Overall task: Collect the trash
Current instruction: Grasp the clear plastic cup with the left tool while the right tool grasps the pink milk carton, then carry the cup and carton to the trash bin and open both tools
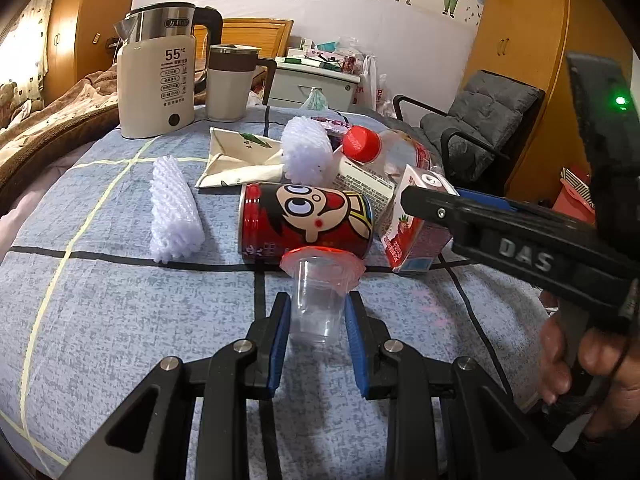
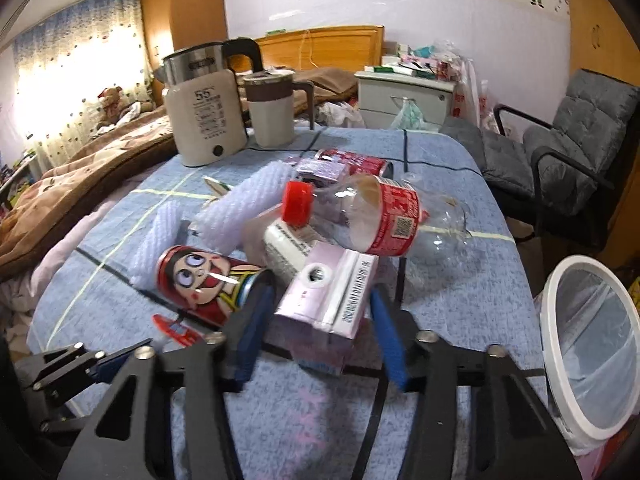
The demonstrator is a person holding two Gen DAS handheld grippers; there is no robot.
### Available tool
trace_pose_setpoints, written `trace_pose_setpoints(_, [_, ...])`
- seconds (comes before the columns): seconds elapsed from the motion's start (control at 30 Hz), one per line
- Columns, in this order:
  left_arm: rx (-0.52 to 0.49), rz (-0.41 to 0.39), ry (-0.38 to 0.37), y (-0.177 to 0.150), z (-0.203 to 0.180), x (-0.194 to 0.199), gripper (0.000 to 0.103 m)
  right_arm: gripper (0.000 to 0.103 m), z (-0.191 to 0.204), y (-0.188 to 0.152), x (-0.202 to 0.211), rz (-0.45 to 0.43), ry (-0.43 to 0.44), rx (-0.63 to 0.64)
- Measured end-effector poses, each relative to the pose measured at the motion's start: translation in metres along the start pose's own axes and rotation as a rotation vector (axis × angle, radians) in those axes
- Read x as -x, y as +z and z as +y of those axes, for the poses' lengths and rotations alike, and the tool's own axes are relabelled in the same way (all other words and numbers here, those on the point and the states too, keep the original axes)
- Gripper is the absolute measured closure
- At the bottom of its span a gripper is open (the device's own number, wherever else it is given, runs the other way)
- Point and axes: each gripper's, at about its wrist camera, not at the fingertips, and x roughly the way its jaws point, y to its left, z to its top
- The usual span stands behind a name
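Here, a clear plastic cup point(image 1: 316, 300) with a torn red foil rim lies on its side on the blue checked cloth of the desk point(image 1: 120, 320), and our left gripper point(image 1: 316, 316) has its blue pads on either side of it — the jaws are narrowed to about the cup's width, though we cannot tell whether the pads actually press it. Just behind the cup lies a red cartoon can point(image 1: 306, 220) on its side, its wall touching the cup's rim. To the can's right stands a tilted pink milk carton point(image 2: 328, 300), and our right gripper point(image 2: 320, 320) straddles it with jaws spread wide, the blue pads beside the carton but apart from its walls. Behind the carton rests a crushed clear bottle point(image 2: 384, 216) with a red cap point(image 2: 298, 202) and red label, and another red can point(image 2: 352, 162) lies further back. Two white foam nets sit left of the heap — one point(image 1: 174, 212) alone on the cloth, one point(image 1: 306, 150) leaning against the bottle — beside a folded paper packet point(image 1: 236, 160). At the far edge stand a cream kettle point(image 1: 158, 76) and a mug point(image 1: 232, 80). Off the desk's right side waits a white bin point(image 2: 592, 344) with a clear liner.
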Motion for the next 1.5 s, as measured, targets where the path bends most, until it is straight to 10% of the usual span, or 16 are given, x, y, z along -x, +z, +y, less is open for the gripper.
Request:
trace_pose_setpoints(0.63, [-0.071,0.006,-0.074,0.013,-0.051,0.006,0.074,0.065,-0.069,-0.031,0.079,-0.095,-0.043,-0.14])
trace_pose_setpoints(1.5, [-0.315,0.052,-0.384,0.062,-0.233,-0.07,0.074,0.064,-0.244,-0.082,0.129,-0.149,-0.321,-0.418])
